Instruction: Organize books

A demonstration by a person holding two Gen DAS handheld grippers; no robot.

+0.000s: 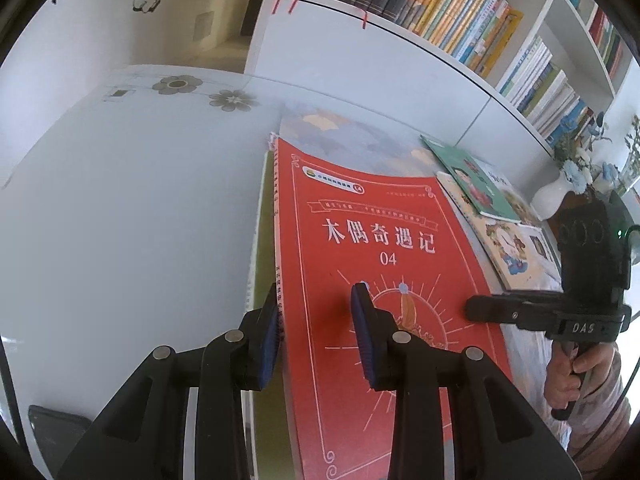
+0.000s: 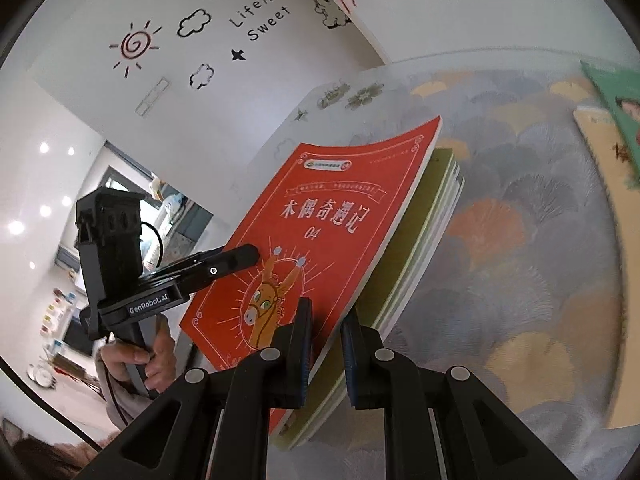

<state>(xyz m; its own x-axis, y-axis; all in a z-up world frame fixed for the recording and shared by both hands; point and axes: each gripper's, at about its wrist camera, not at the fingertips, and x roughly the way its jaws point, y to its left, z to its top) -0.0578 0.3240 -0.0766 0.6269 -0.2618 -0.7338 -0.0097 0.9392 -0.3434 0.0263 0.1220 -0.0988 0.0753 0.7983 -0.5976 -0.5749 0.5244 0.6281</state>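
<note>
- The left hand-held gripper (image 1: pixel 316 332) straddles the spine edge of a red book (image 1: pixel 372 264): one blue pad lies over the red cover, the other hangs just off the spine side. Its jaws stand apart with clear space to the book, so it is released and grips nothing.
- The right hand-held gripper (image 2: pixel 326 344) is clenched on the near corner of the same stack, one pad on the red cover and the other against the page edges beneath it.
- The red book tops a small stack; under it sits a thicker book with an olive-green cover (image 2: pixel 420 216) and white page edges. In the right wrist view the red cover curls up from the stack along its far edge.
- The stack rests on the bench (image 1: pixel 120 208), partly on a cloth with a fan pattern (image 2: pixel 520 240) and partly on bare white surface.
- Near the stack, toward the shelves, two picture books lie flat: a green one (image 1: pixel 468 178) overlapping a cream-coloured one (image 1: pixel 504 240).
- A person's hand (image 1: pixel 568 376) holds the grip of the right tool; another hand (image 2: pixel 136 360) holds the left one.
- Beyond the picture books stands a white vase (image 1: pixel 550 200) with blue flowers.
- A white bookshelf (image 1: pixel 440 4) behind the bench is packed with upright books.
- The wall bears stickers reading "Life is Sweet" (image 2: pixel 260 16).
</note>
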